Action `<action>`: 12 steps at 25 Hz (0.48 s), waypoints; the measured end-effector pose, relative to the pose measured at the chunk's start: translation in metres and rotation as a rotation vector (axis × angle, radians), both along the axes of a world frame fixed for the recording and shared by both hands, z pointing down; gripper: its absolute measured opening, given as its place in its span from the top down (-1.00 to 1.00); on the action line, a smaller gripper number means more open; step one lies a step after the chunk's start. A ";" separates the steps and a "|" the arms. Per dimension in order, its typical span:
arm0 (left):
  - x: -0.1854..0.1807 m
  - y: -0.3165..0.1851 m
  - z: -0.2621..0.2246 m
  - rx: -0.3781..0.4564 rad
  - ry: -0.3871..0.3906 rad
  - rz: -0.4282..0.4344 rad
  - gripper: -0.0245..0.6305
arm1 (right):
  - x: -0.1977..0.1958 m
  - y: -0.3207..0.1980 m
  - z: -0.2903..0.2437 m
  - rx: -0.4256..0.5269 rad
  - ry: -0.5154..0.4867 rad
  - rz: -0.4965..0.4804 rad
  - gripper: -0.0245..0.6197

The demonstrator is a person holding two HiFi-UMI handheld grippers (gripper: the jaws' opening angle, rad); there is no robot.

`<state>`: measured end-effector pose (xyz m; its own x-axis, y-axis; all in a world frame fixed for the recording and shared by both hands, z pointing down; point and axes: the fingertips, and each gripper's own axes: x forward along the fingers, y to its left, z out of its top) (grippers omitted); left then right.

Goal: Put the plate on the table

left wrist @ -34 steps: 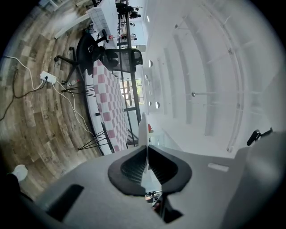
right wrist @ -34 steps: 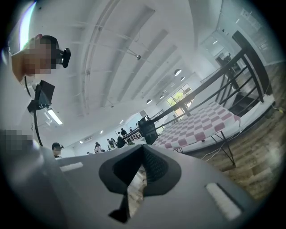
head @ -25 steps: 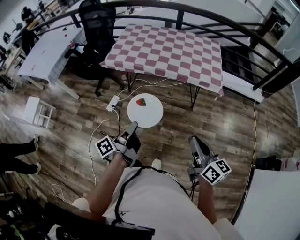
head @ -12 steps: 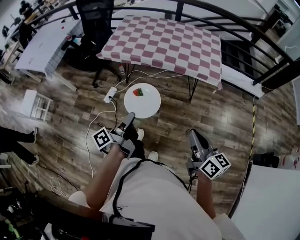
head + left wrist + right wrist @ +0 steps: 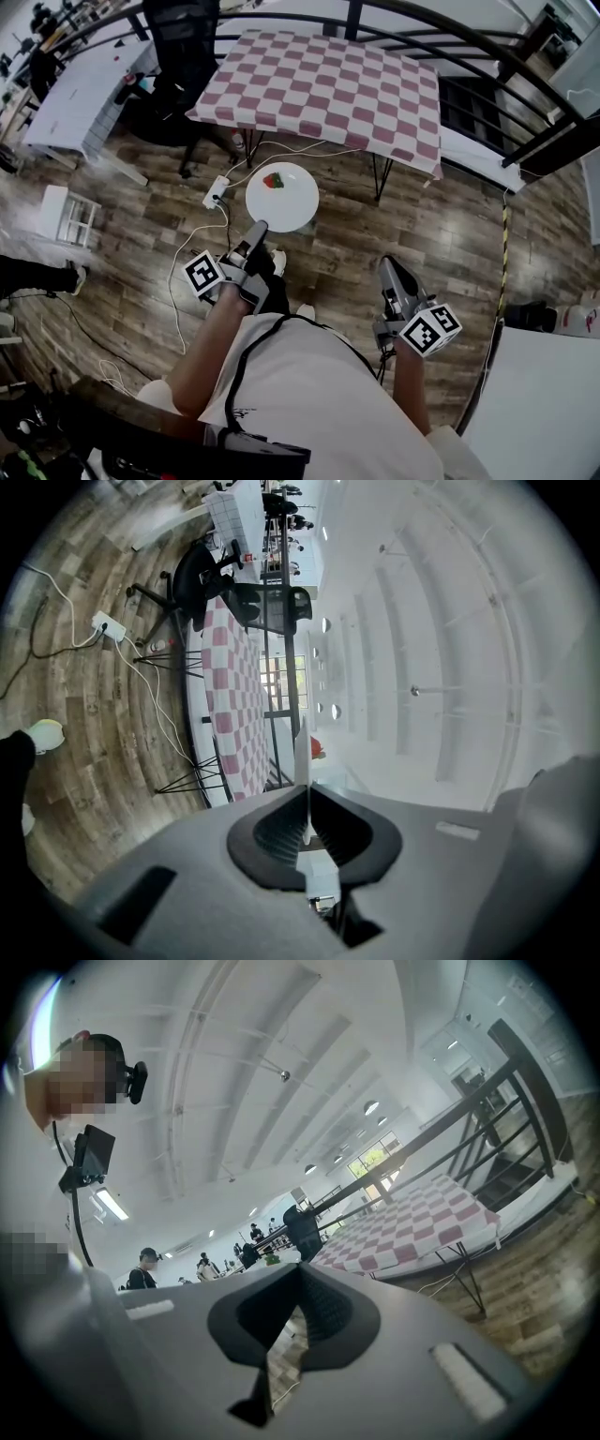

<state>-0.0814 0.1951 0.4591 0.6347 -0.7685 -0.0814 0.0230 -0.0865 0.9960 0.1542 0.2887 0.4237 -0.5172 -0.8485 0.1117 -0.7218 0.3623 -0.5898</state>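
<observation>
Plate (image 5: 286, 202), round white, clenched by left gripper (image 5: 258, 229) jaws; right gripper (image 5: 386, 268) jaws closed.

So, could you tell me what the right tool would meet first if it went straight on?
Most likely the checkered table ahead; the way there looks free, though depth is unclear.

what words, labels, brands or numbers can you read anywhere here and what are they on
None can be read in any view.
Left marker cube and right marker cube: black-and-white square patterns only, no letters.
Plate and checked tablecloth: no print.
Small items on the far white table: too small to tell.
</observation>
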 end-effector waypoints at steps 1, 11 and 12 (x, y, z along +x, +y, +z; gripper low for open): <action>-0.002 -0.007 0.001 -0.002 0.000 -0.001 0.87 | -0.002 -0.007 0.000 -0.002 -0.001 0.001 0.90; -0.015 -0.068 0.004 -0.002 -0.002 0.019 0.87 | -0.019 -0.065 -0.001 0.000 0.001 0.016 0.90; -0.016 -0.077 0.003 -0.001 -0.001 0.022 0.87 | -0.022 -0.074 -0.001 0.001 0.002 0.016 0.90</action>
